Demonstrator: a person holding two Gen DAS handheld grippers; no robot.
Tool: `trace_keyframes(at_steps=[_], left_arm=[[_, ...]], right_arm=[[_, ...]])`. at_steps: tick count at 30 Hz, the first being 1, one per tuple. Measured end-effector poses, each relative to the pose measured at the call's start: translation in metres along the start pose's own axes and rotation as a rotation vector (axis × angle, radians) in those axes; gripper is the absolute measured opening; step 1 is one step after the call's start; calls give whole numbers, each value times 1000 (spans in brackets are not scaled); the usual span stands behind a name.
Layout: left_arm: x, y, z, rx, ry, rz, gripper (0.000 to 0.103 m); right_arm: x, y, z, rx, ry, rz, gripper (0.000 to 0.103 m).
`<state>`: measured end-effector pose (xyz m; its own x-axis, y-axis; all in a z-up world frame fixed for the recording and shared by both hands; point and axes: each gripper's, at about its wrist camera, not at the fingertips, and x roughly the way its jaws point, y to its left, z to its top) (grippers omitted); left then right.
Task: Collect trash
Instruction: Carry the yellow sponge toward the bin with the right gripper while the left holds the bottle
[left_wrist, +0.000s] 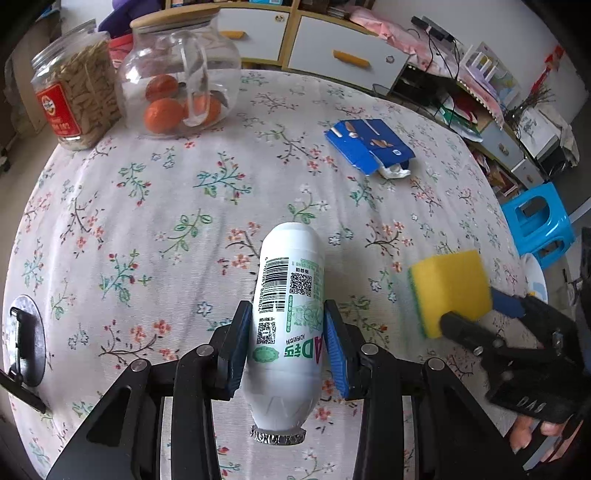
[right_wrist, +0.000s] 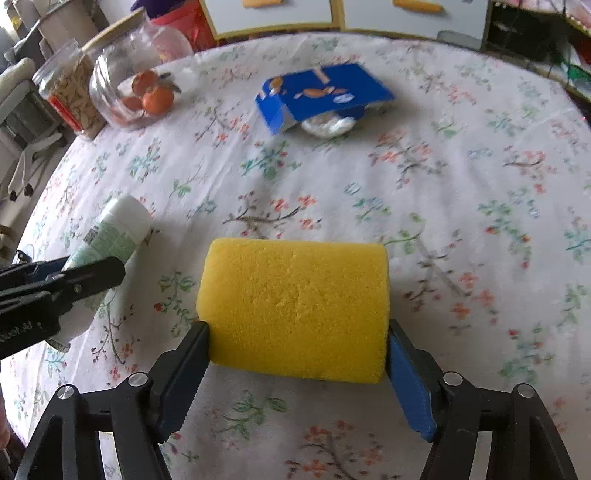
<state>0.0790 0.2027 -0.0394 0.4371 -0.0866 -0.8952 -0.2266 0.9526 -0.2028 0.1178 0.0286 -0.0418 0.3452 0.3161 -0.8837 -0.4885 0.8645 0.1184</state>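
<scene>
1. Through the left wrist camera I see my left gripper (left_wrist: 288, 343) clamped on a white drink bottle (left_wrist: 286, 325). Both blue pads press its sides around the label, so the jaws stand fairly narrow. The bottle's rounded base points away from me and its foil-rimmed mouth toward the camera, over the floral tablecloth (left_wrist: 166, 221).
2. At the right edge of that view, my right gripper (left_wrist: 469, 314) has a yellow sponge (left_wrist: 448, 288) between its fingers. Farther back a flattened blue carton (left_wrist: 369, 144) lies on the cloth with a crumpled white wrapper (left_wrist: 395, 171) touching its near edge. A glass jar of oranges (left_wrist: 177, 81) and a jar of dry pasta (left_wrist: 77, 96) stand at the far left.
3. Through the right wrist camera the sponge (right_wrist: 295, 306) fills the span between my right gripper's (right_wrist: 297, 354) pads. Both touch its ends, so the jaws sit wide, closed on it.
4. In that view the bottle (right_wrist: 110, 236) appears at the left, in the left gripper (right_wrist: 74, 273), well apart from the carton (right_wrist: 321, 94).
</scene>
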Motion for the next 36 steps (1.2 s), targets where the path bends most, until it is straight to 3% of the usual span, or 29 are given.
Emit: trace_keyframes(at_steps=[19,36], left_arm=[[3,-78,0,114,-22,-58,40],[2,-183,-14,276,-44,-124,40]], right_arm=[[-72,-122,-30,187,-86,-91,78],[-135,-247,-86,413,-154,-161,78]])
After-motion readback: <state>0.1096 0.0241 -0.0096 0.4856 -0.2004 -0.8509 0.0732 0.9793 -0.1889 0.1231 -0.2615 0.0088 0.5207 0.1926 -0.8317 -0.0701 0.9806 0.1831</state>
